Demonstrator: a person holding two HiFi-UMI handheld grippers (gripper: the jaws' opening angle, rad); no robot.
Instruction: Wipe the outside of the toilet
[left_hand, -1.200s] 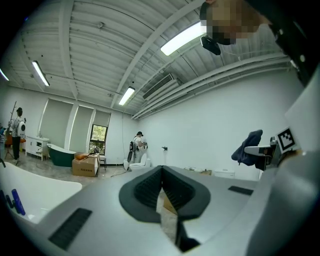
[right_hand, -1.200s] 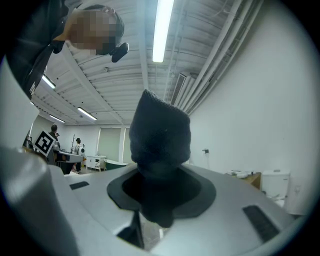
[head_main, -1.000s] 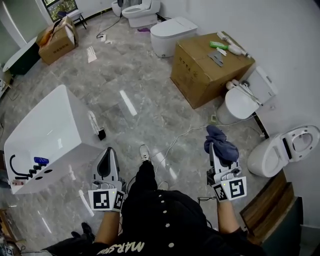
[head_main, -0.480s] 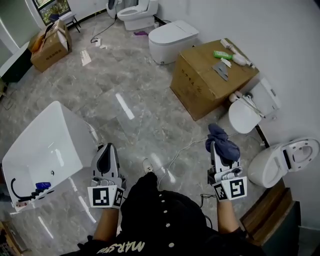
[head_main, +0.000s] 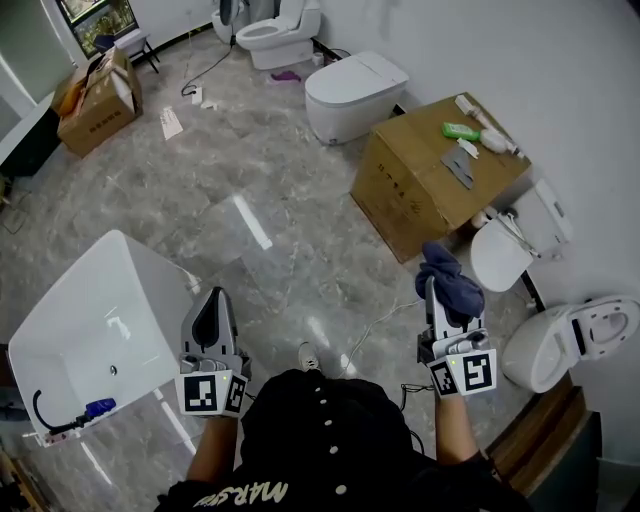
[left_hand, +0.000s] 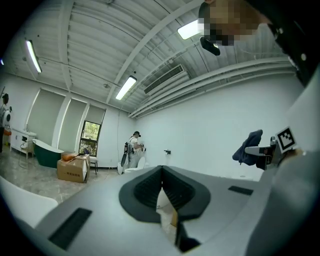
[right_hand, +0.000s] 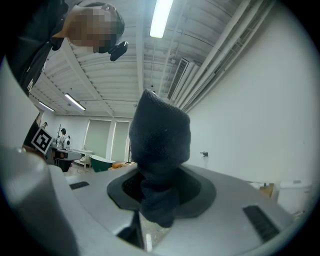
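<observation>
Two white toilets stand along the right wall in the head view: one with its lid down (head_main: 502, 250) and one with its seat raised (head_main: 568, 343). A third, closed toilet (head_main: 353, 92) sits farther off, and another (head_main: 277, 24) at the far wall. My right gripper (head_main: 444, 291) is shut on a dark blue cloth (head_main: 451, 279), held in the air left of the near toilets; in the right gripper view the cloth (right_hand: 160, 145) bulges above the jaws. My left gripper (head_main: 208, 309) is shut with nothing in it and hangs over the floor; its jaws (left_hand: 161, 176) meet.
A white bathtub (head_main: 85, 330) lies at the lower left. A large cardboard box (head_main: 420, 185) carrying a green bottle (head_main: 461, 130) and tools stands between the toilets. A white cable (head_main: 372, 322) runs across the marble floor. A wooden panel (head_main: 540, 425) leans at the lower right.
The view has moved forward toward the box and the toilets, and the bathtub has slid down and left in the picture. Both grippers keep their pose; the cloth stays in the right one.
</observation>
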